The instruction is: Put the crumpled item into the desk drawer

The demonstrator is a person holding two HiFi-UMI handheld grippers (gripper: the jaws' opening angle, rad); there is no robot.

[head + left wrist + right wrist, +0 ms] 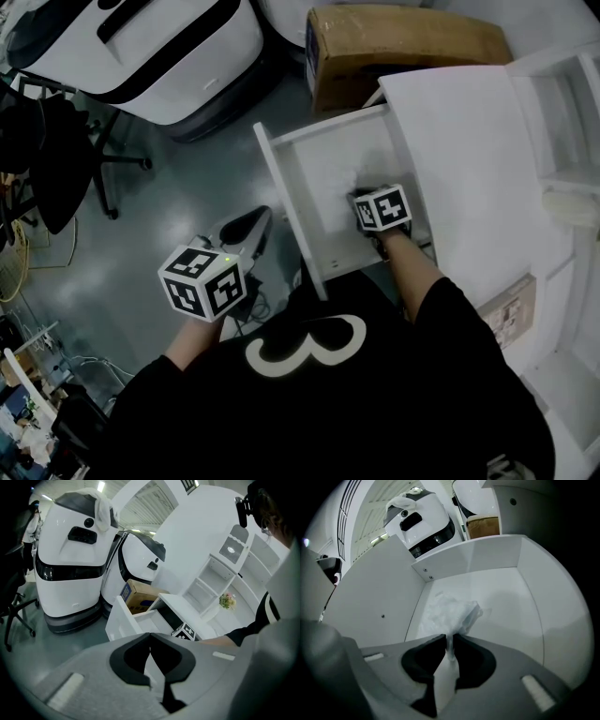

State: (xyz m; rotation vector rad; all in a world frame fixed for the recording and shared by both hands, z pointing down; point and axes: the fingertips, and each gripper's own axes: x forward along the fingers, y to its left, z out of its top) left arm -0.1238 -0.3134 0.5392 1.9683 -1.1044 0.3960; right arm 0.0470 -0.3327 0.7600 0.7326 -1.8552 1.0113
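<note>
The desk drawer (289,202) is pulled well out from under the white desk top (469,169), so that its floor is reachable from above. The right gripper (450,641) is lowered inside it. Its jaws are drawn to a narrow pinch on a thin tail of the crumpled plastic bag (450,611), and the pads appear to be pressed on that tail. The bulk of the bag is already resting on the drawer floor, nearer the tall wall at the left of the right gripper view and clear of the far corners. Because the bag is grasped by its tail, it can be set down without the jaws being buried in it.

The left gripper (150,637) is kept out over the floor beside the drawer. Its jaws are closed tip to tip on nothing, seemingly parked clear of the work. What remains, by this judgement, is the release and then the shutting of the drawer.
</note>
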